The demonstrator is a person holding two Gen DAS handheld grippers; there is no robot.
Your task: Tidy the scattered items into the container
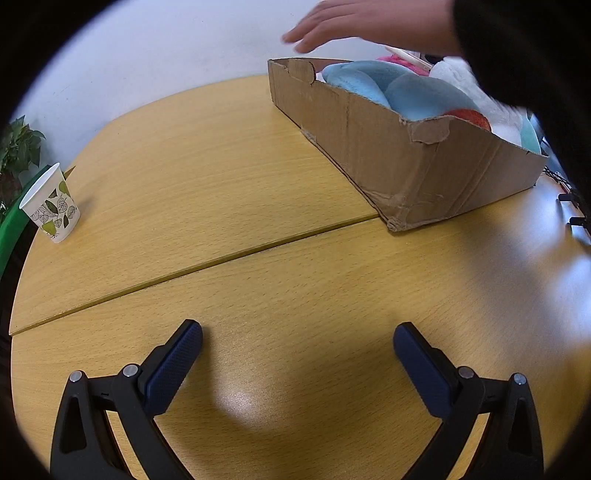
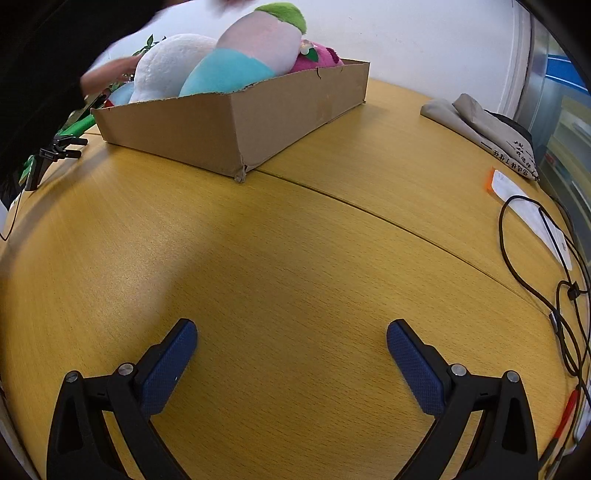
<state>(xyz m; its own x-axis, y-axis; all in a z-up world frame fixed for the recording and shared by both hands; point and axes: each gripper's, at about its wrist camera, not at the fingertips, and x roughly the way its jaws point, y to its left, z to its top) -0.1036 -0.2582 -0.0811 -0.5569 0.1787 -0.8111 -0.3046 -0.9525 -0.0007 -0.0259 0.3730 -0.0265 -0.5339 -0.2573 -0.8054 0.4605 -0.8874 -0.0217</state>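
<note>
A shallow cardboard box (image 1: 388, 155) (image 2: 221, 129) sits on the wooden table, filled with plush toys: light blue ones (image 1: 417, 94), a white one (image 2: 166, 66), a pink-and-teal one (image 2: 251, 48) and a magenta one (image 2: 319, 55). A person's hand (image 1: 362, 22) in a dark sleeve reaches over the box. My left gripper (image 1: 297, 338) is open above bare table, well short of the box. My right gripper (image 2: 291, 334) is open too, with nothing between its fingers.
A leaf-printed paper cup (image 1: 50, 203) stands at the table's left edge beside a plant (image 1: 18, 147). A grey cloth bag (image 2: 487, 125), a paper slip (image 2: 528, 210) and black cables (image 2: 554, 277) lie at the right. A small black tripod (image 2: 51, 155) stands left of the box.
</note>
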